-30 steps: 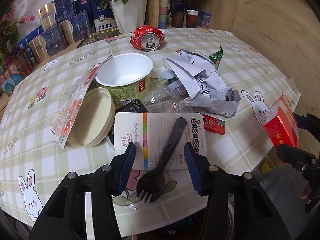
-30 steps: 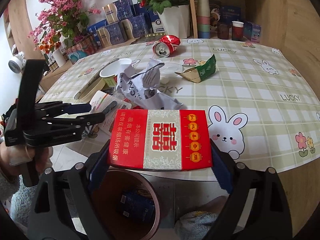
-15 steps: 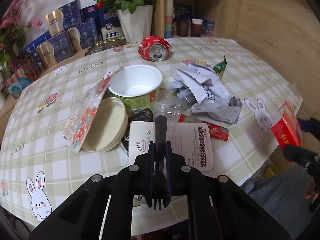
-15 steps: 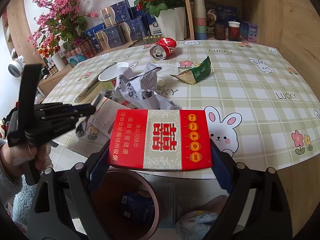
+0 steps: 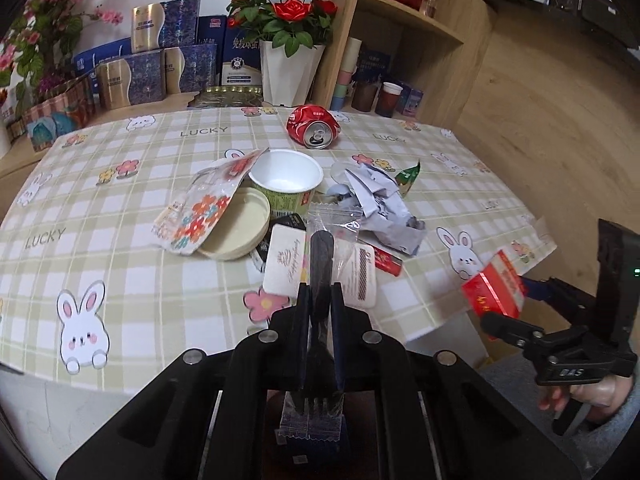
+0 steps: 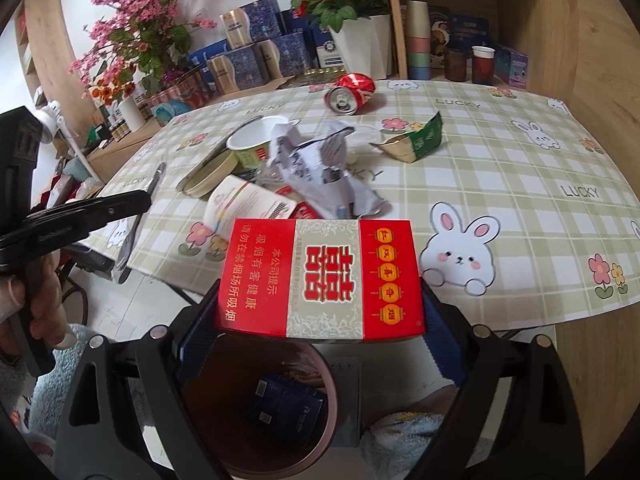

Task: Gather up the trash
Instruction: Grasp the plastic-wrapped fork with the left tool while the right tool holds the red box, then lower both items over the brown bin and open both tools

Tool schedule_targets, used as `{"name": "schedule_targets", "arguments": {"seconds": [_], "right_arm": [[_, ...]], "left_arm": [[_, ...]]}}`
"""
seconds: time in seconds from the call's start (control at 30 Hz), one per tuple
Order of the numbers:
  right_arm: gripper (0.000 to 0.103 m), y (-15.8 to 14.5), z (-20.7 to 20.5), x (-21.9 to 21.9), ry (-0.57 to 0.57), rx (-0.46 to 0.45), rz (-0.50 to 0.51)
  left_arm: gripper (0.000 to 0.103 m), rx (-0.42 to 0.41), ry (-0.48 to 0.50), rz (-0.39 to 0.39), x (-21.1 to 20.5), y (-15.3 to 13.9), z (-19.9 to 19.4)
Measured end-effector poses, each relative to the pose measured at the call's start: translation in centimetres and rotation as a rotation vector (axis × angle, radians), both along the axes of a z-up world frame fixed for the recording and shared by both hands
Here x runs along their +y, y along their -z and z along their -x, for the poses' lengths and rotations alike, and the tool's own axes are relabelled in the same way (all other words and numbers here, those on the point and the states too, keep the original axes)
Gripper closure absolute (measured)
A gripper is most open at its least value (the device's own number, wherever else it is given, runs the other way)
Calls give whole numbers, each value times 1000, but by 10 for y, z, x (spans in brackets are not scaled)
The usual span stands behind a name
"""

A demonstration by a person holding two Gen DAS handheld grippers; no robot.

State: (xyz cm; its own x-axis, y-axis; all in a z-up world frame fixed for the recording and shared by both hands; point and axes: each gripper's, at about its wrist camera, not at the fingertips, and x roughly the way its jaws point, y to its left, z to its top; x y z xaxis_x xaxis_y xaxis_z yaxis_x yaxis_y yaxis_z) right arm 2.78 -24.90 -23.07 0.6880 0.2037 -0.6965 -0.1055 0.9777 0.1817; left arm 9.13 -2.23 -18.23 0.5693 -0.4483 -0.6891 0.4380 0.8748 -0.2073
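Risks
- Left gripper [image 5: 319, 300]: jaws clenched on a black plastic fork [image 5: 320, 304] in its clear wrapper, lifted off the table [image 5: 120, 280] near its front edge. The grip is on a thin handle, tines hanging toward the camera; the fork could likely pivot or slip out of the loose wrapper before it reaches the bin.
- Right gripper [image 6: 320, 320]: jaws spread wide and clamped on the two ends of a red cigarette box [image 6: 320, 276], held over the bin [image 6: 208, 420] just off the table's front edge. A light cardboard box may buckle under the squeeze, or fall past the rim if dropped off-centre.
- Both grippers are near each other at the same edge; they could knock together over the bin.

Containers
- Bin: brown, round, on the floor below the front edge; holds a dark blue packet [image 6: 286, 400]; little else discernible.
- White bowl [image 5: 286, 178]: mid-table, upright, apparently empty.
- Round lid [image 5: 236, 224]: beside the bowl, a flowered pouch [image 5: 200, 208] lying across it.
- Red can [image 5: 314, 126]: on its side, toward the far edge; contents cannot be told.
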Motion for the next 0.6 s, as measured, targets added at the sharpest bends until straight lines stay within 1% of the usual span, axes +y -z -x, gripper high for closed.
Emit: {"name": "schedule_targets", "arguments": {"seconds": [0.1, 0.27, 0.4, 0.6], "right_arm": [[15, 4, 7, 10, -30, 13, 8], [15, 22, 18, 33, -100, 60, 24], [15, 44, 23, 57, -176, 120, 54], [15, 86, 19, 84, -271, 240, 55]], "left_arm": [[93, -6, 9, -1, 5, 1, 21], [93, -14, 23, -17, 12, 5, 51], [93, -3, 1, 0, 21, 10, 65], [93, 36, -50, 25, 37, 23, 72]]}}
